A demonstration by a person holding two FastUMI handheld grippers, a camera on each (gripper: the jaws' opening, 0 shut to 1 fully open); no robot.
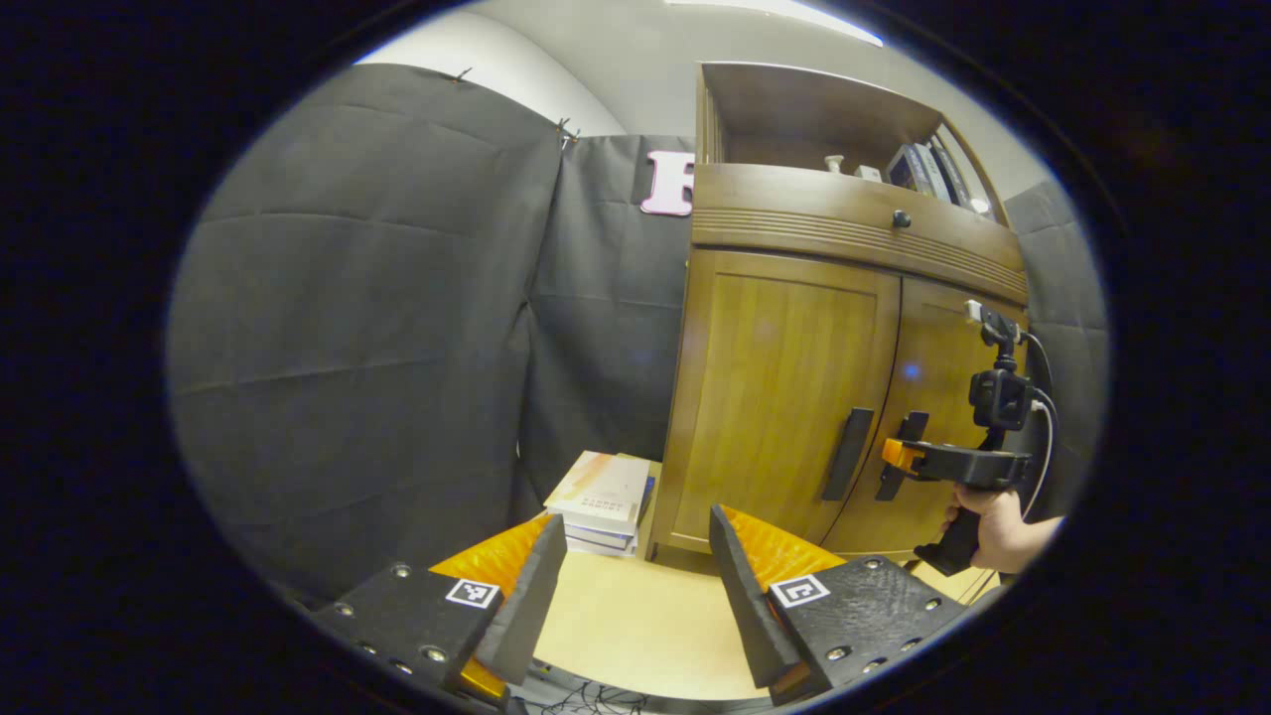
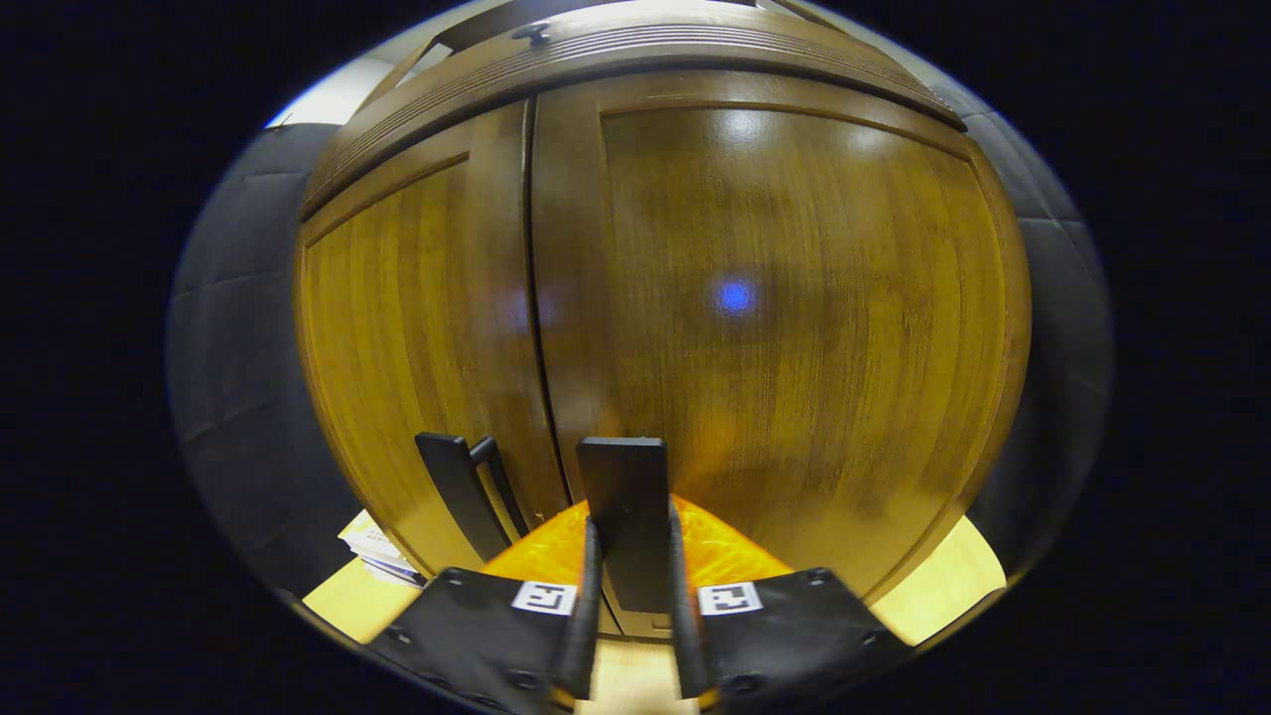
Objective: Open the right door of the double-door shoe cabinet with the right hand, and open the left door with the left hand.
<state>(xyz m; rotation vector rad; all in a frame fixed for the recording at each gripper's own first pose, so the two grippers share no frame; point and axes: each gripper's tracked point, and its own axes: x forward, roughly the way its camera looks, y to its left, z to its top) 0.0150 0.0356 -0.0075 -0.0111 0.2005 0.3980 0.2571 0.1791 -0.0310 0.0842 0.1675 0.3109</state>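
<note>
The wooden shoe cabinet (image 1: 784,397) stands on a table, both doors closed. Its left door (image 1: 779,392) carries a black vertical handle (image 1: 847,453); the right door (image 1: 938,417) has its own handle (image 1: 902,455). In the left gripper view my left gripper (image 1: 635,576) is open, well short of the cabinet, with nothing between its fingers. The right gripper (image 1: 899,455), held by a hand (image 1: 998,521), sits at the right door's handle. In the right gripper view my right gripper (image 2: 631,586) is shut on the right door handle (image 2: 624,497), both fingers pressing its sides. The left door handle (image 2: 459,492) stands just beside it.
A stack of books (image 1: 604,501) lies on the light tabletop (image 1: 635,626) left of the cabinet. Above the doors runs a drawer with a small knob (image 1: 901,218), and an open shelf holds books (image 1: 928,169). Black cloth walls (image 1: 357,328) close in the left side.
</note>
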